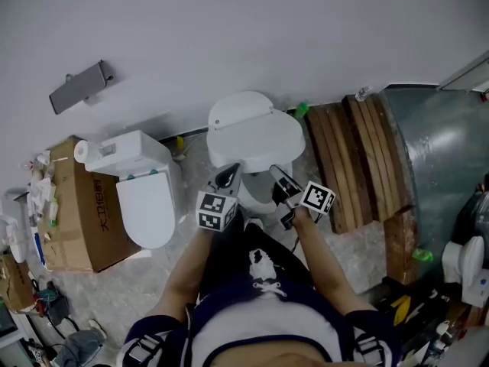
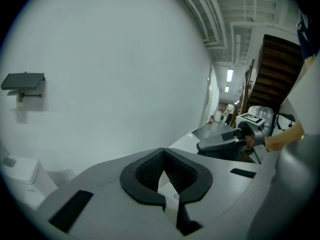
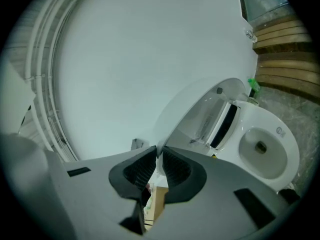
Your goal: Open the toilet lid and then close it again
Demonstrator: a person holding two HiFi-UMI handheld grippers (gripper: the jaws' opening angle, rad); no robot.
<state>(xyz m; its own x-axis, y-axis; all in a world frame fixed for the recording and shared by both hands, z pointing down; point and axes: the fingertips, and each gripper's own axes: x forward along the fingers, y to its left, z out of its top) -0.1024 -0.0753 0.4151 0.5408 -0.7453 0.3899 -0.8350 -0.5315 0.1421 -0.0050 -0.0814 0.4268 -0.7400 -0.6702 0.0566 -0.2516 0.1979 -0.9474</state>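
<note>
White plastic toilet lid point(image 1: 256, 139) is standing half-raised over the white ceramic toilet bowl point(image 3: 265, 151). Its front rim is sitting pinched between the narrow jaws of the right gripper point(image 3: 159, 151). The left gripper point(image 2: 163, 158) is hovering near that rim, jaws pressed together on nothing. Brown wooden planks point(image 1: 351, 155) are leaning right of the bowl.

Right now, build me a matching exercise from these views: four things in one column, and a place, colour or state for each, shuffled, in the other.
Things:
1. toilet lid
2. left gripper
3. cardboard box
4. wooden planks

Place, colour or state:
A. brown, at the right of the head view
B. raised, its edge between the pads of the right gripper
C. shut, with nothing in it
D. next to the second toilet, on its left

Pairs: 1-B, 2-C, 3-D, 4-A
</note>
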